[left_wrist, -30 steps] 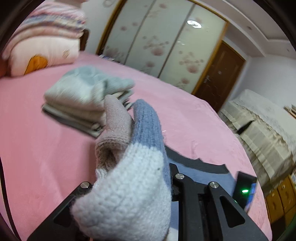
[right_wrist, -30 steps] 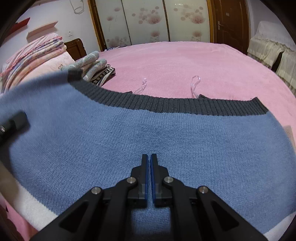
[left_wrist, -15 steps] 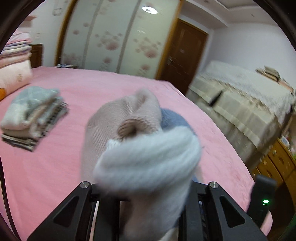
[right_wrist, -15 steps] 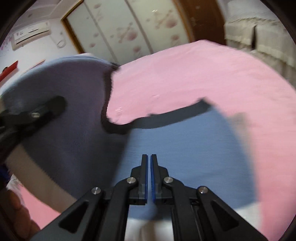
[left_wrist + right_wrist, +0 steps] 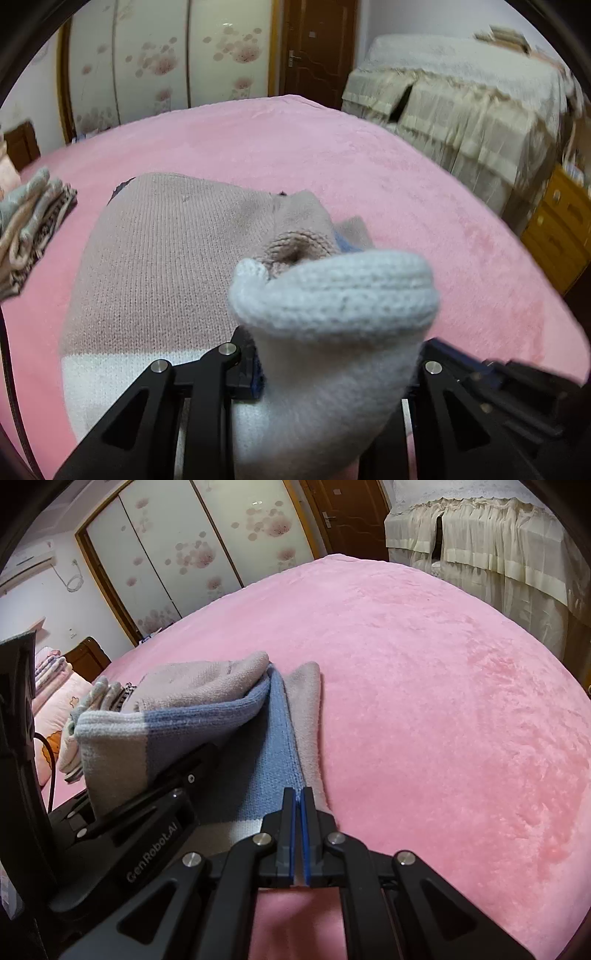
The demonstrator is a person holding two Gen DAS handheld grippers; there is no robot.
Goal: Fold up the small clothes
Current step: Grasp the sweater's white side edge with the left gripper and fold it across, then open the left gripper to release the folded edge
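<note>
A small knit sweater (image 5: 166, 266) in beige, blue and white lies folded over on the pink bed (image 5: 332, 155). My left gripper (image 5: 332, 369) is shut on a thick fold of the sweater, which bulges up between its fingers and hides the tips. In the right wrist view the sweater (image 5: 207, 709) lies at left with the left gripper (image 5: 155, 805) under its raised fold. My right gripper (image 5: 297, 794) is shut on the sweater's blue and beige edge, low on the bed.
A stack of folded clothes (image 5: 29, 221) sits at the far left of the bed (image 5: 443, 701). Pillows (image 5: 55, 686) lie beyond it. A draped sofa (image 5: 461, 110), wooden drawers (image 5: 557, 229), wardrobe doors (image 5: 166, 66) and a door (image 5: 314, 48) surround the bed.
Both grippers swung the sweater over and down onto the bed, so the blue side folded under and the beige side faces up. Both views turned right toward the door.
</note>
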